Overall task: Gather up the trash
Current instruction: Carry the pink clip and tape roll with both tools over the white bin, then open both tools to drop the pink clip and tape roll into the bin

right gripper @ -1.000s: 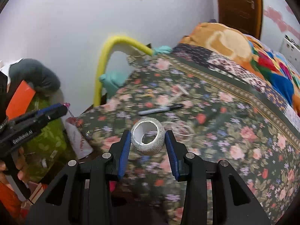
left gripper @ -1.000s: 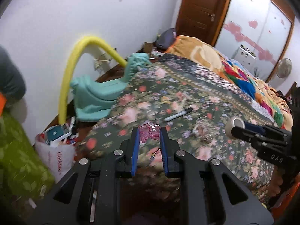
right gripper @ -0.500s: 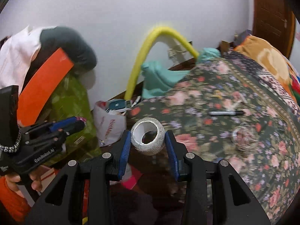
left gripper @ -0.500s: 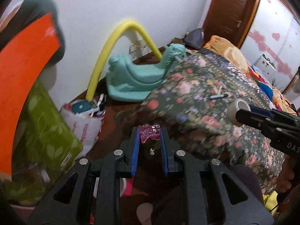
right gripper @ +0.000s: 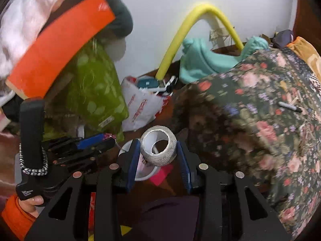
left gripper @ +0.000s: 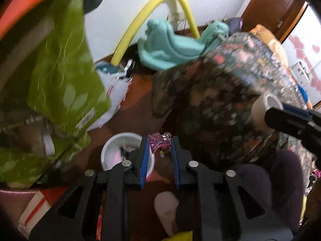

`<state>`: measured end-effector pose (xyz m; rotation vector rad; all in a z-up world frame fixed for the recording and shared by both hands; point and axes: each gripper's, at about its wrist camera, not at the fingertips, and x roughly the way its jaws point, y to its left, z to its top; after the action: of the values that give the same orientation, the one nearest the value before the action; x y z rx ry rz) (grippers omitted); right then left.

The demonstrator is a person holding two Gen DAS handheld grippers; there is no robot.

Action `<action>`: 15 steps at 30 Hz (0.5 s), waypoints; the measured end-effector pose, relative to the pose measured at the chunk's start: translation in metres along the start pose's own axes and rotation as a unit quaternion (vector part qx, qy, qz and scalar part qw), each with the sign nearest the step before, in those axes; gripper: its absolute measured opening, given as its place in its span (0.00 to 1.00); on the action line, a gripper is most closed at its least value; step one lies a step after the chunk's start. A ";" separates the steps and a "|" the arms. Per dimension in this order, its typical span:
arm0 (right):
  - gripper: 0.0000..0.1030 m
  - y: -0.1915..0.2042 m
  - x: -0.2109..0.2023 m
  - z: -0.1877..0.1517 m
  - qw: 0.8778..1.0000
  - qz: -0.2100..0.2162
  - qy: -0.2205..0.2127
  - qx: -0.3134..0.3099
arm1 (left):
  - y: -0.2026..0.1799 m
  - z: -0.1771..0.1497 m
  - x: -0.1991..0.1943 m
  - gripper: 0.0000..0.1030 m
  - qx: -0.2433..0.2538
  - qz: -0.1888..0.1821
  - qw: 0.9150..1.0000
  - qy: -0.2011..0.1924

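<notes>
Both hands have swung away from the floral bed (right gripper: 260, 120) toward the near white bin (left gripper: 118, 148) on the floor, left gripper (left gripper: 159, 150) pinching the pink clip (left gripper: 159, 141), right gripper (right gripper: 158, 154) clamping the tape roll (right gripper: 158, 145), drop-off probably imminent.

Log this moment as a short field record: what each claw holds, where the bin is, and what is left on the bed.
left claw: shut on pink clip
right claw: shut on tape roll
white bin: on floor beside the bed, below both claws, some trash inside
bed: floral cover, black marker lying on it
beside bin: green bag, white plastic bag
image: motion blur
</notes>
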<state>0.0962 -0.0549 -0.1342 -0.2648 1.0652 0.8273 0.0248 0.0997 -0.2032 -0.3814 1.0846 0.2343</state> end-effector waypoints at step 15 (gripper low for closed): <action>0.34 0.051 0.121 -0.004 0.991 0.022 0.129 -0.009 | 0.077 -0.038 0.079 0.20 -0.093 -0.011 0.990 0.101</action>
<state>0.0842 0.0346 -0.2298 -0.3711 1.3093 0.8578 0.0013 0.1544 -0.3041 -0.5933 1.2616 0.2829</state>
